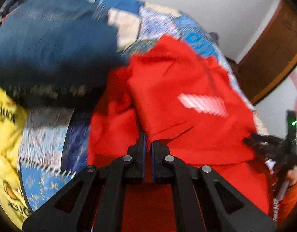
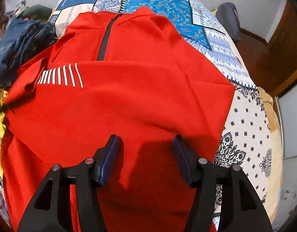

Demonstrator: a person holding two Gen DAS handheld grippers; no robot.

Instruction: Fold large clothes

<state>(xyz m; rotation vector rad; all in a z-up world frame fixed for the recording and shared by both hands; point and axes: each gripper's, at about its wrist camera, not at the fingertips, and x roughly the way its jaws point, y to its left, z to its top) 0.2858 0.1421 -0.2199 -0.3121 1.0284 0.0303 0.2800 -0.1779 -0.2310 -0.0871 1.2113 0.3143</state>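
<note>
Your left hand-held gripper point(image 1: 148, 141) is pinched tight on a fold of the red zip-neck top point(image 2: 129, 89), lifting it over the patchwork bedspread point(image 2: 243, 135). Your right hand-held gripper point(image 2: 146, 145) hangs wide, holding nothing. First fold underway; most folds remain, I'd judge.

A bright red jacket point(image 2: 129, 89) is lying spread front-up across the patchwork bedspread point(image 2: 245, 127), its dark zipper point(image 2: 105, 38) running down from the collar at the far end and a block of white stripes point(image 2: 60, 76) showing on the chest. One edge of it is lifting and folding over in loose wrinkles, pinched in the left gripper point(image 1: 148, 145), so the fabric is bunching there while the rest is staying fairly flat.
</note>
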